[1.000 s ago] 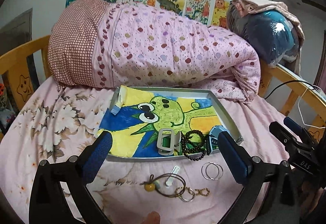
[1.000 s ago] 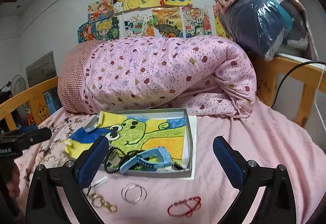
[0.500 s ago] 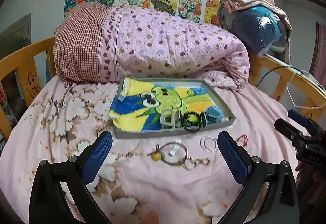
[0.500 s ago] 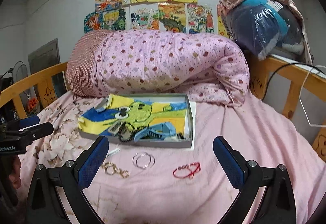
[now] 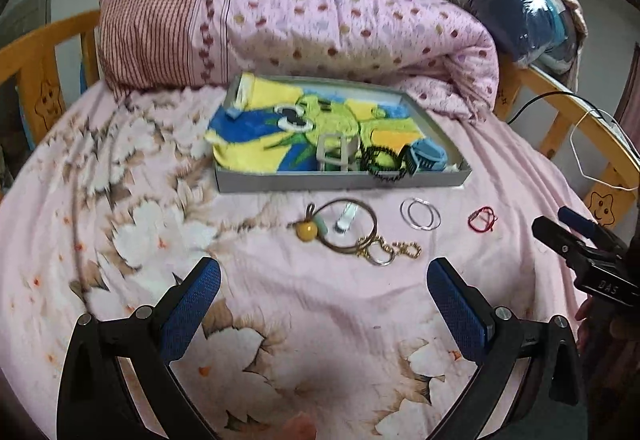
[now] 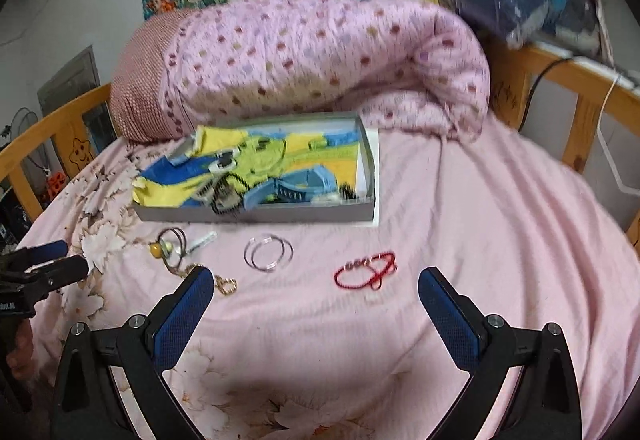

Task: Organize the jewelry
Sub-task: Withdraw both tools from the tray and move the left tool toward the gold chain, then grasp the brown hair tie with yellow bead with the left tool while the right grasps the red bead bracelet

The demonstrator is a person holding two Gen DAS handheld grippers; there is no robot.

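A child's bed with a pink floral sheet (image 5: 280, 320), a rolled polka-dot quilt (image 5: 340, 23) and drawings taped to the wall serves as the work surface. A shallow grey tray (image 5: 340, 181) lined with a cartoon picture sits near the quilt and holds a grey hair claw (image 5: 334, 153), a black bead bracelet (image 5: 382, 163) and a blue watch (image 5: 426, 155). On the sheet just in front of it lie a cord bangle with a yellow bead (image 5: 344, 226), a gold chain (image 5: 390, 250), two clear rings (image 5: 420, 213) and a red bead bracelet (image 6: 366, 270). The left gripper (image 5: 324, 292) and the right gripper (image 6: 314, 300) hover above the sheet, both spread wide and empty. The bangle, chain and a small clear clip (image 5: 347, 217) overlap, so lifting one would likely drag the others. The sheet is soft and wrinkled; a low pinch could catch fabric instead of the thin rings.
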